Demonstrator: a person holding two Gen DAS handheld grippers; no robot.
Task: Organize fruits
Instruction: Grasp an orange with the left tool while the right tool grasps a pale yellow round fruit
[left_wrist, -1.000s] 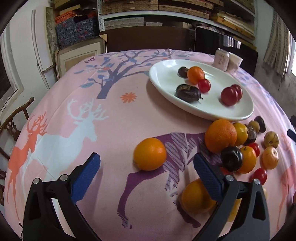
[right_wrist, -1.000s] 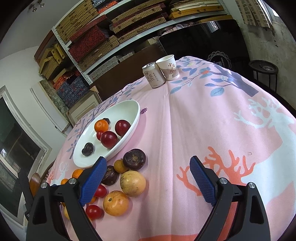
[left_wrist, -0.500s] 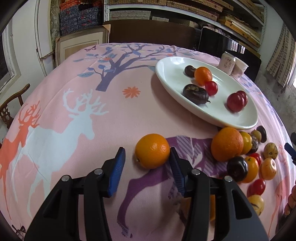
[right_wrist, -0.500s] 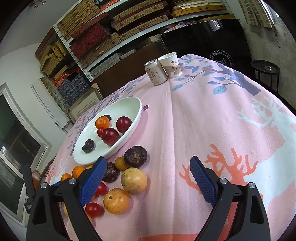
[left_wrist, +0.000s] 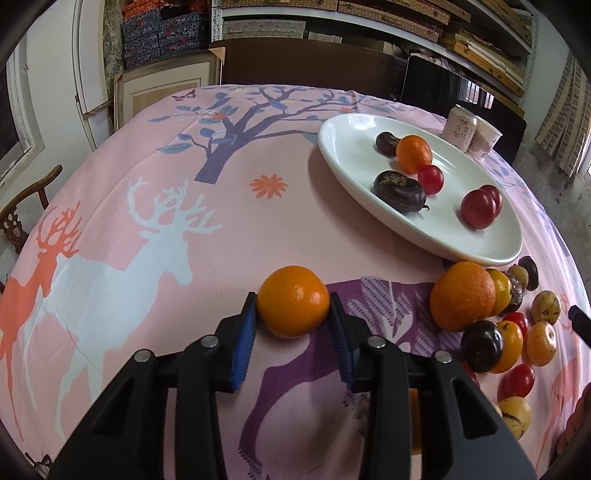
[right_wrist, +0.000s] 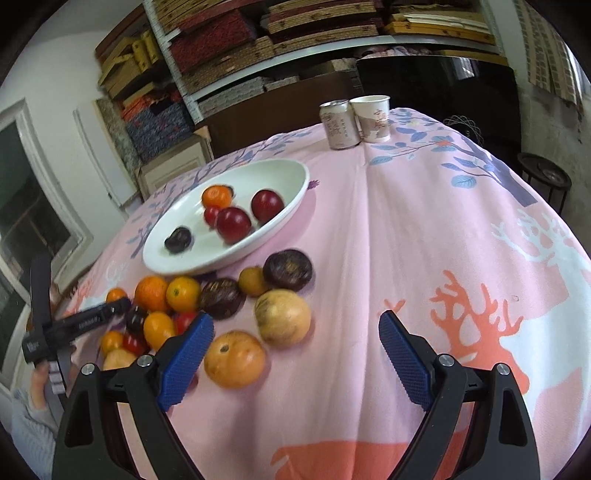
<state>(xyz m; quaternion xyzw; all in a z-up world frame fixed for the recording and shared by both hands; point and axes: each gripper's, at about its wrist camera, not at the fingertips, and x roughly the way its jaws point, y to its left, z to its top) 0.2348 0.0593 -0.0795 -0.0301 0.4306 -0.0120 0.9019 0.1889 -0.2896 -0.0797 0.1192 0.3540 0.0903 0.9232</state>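
- The round, glossy orange (left_wrist: 293, 301) sits on the pink deer-print tablecloth (left_wrist: 155, 206), clamped between the blue ribbed pads (left_wrist: 246, 334) of the left gripper (left_wrist: 293, 314); both pads touch its sides at about mid-height, near their tips.
- Because the hold is out at the pad tips and the skin looks smooth, the fruit could squirt forward or roll free on lifting.
- The white oval ceramic plate (left_wrist: 480, 254), already holding several dark and red fruits, lies ahead and to the right, well apart from the orange. A carry that way passes near the loose heap of mixed fruits (left_wrist: 491, 314) just beside the plate's near rim; a low path could knock them rolling.
- Dropping the orange hard onto the plate could jostle the red plums (left_wrist: 480, 206) there.
- The right gripper (right_wrist: 295, 354) hangs with its fingers wide apart and nothing between them, above the cloth beside a pale yellow-brown round fruit (right_wrist: 282, 317); that view is blurred, so finer detail is uncertain.
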